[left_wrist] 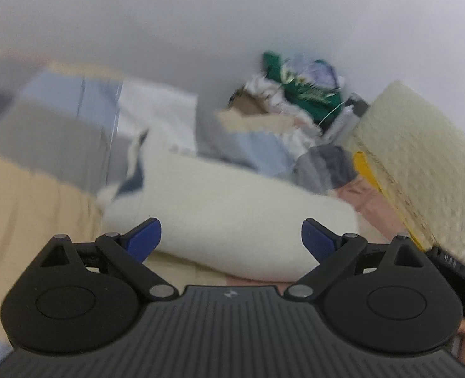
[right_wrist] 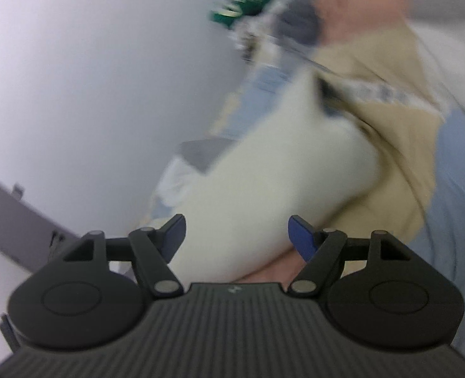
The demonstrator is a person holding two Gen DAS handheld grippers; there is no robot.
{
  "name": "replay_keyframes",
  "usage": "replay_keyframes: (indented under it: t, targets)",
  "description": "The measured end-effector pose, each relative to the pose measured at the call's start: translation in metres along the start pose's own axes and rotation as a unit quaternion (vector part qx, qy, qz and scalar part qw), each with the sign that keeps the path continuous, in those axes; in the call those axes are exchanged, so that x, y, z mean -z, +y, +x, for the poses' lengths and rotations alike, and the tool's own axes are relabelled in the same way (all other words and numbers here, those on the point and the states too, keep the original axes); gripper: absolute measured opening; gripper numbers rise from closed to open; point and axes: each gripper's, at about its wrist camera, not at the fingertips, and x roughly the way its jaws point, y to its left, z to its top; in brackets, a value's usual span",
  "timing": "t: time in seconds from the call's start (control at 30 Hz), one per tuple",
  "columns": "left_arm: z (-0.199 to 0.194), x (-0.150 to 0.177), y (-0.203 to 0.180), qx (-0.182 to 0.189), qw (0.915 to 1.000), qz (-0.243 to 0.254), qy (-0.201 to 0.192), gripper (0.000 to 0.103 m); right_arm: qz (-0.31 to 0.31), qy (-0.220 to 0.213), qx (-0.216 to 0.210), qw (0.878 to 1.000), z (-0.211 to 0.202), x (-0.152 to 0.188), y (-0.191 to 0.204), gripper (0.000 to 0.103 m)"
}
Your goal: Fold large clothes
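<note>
The white garment (left_wrist: 232, 211), a thick cream-white bundle that looks folded over on itself, lies on a beige sheet (left_wrist: 27, 208) with nothing gripping it. In the left wrist view it stretches across the middle of the picture, a dark blue patch showing at its upper left end, and its near edge sits just beyond the left tongs (left_wrist: 231, 237). Those tongs are spread wide, the blue fingertips (left_wrist: 144, 239) standing well apart with only air between them; the garment is seen through the gap but neither tip presses on it. The right tongs (right_wrist: 237, 236) are also released, their blue fingertips (right_wrist: 301, 237) apart, and the same white garment (right_wrist: 263, 195) fills the space ahead of them without being pinched.

Behind the garment, against a pale wall (left_wrist: 201, 15), is a heap of mixed laundry (left_wrist: 295, 94), with a green piece on top and grey, light blue and pink cloth lower down. To the left are flat stacked pieces in light blue, grey and white (left_wrist: 84, 119). At the right edge of the left view a pale, rough-textured cushion or pad (left_wrist: 421, 157) stands tilted, with a yellow part showing at its lower side. In the right wrist view a beige cloth (right_wrist: 389, 110) drapes beside the garment, and light blue fabric (right_wrist: 459, 204) lies along the right edge. Both views are blurred, so finer detail of the folds cannot be made out.
</note>
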Motion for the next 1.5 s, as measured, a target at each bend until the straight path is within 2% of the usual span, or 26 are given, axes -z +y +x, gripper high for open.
replay_keyframes:
  t: [0.13,0.3,0.47,0.6,0.73,0.87,1.03,1.27,1.4,1.5]
  targets:
    - [-0.06,-0.015,-0.04,0.005,0.9981,0.054,-0.03,0.098,-0.071,-0.019,-0.027,0.997,-0.034,0.001,0.06,0.075]
    - [-0.13,-0.018,-0.079,-0.012,0.9911,0.114,-0.068,0.098,-0.169,-0.048,-0.037,0.984,-0.077,0.013,0.121,0.075]
    - [-0.177,0.001,-0.098,-0.021,0.9857,0.146,-0.081,0.098,-0.226,-0.076,-0.03,0.971,-0.11,0.036,0.152,0.075]
    - [-0.204,0.027,-0.101,-0.032,0.9824,0.157,-0.096,0.098,-0.267,-0.106,-0.002,0.958,-0.134,0.07,0.154,0.078]
    - [-0.219,0.048,-0.099,-0.043,0.9799,0.166,-0.102,0.098,-0.298,-0.121,0.026,0.947,-0.149,0.097,0.15,0.078]
    - [-0.227,0.068,-0.098,-0.058,0.9764,0.178,-0.108,0.098,-0.297,-0.111,0.039,0.948,-0.157,0.114,0.148,0.078]
    - [-0.234,0.088,-0.092,-0.077,0.9745,0.18,-0.11,0.098,-0.326,-0.095,0.06,0.939,-0.162,0.134,0.148,0.077]
    - [-0.227,0.093,-0.083,-0.085,0.9764,0.171,-0.101,0.098,-0.328,-0.094,0.073,0.937,-0.165,0.141,0.145,0.077]
    - [-0.222,0.093,-0.081,-0.084,0.9782,0.167,-0.091,0.098,-0.318,-0.086,0.075,0.941,-0.161,0.14,0.145,0.077]
    - [-0.221,0.093,-0.081,-0.082,0.9789,0.166,-0.087,0.098,-0.326,-0.081,0.08,0.938,-0.157,0.142,0.147,0.077]
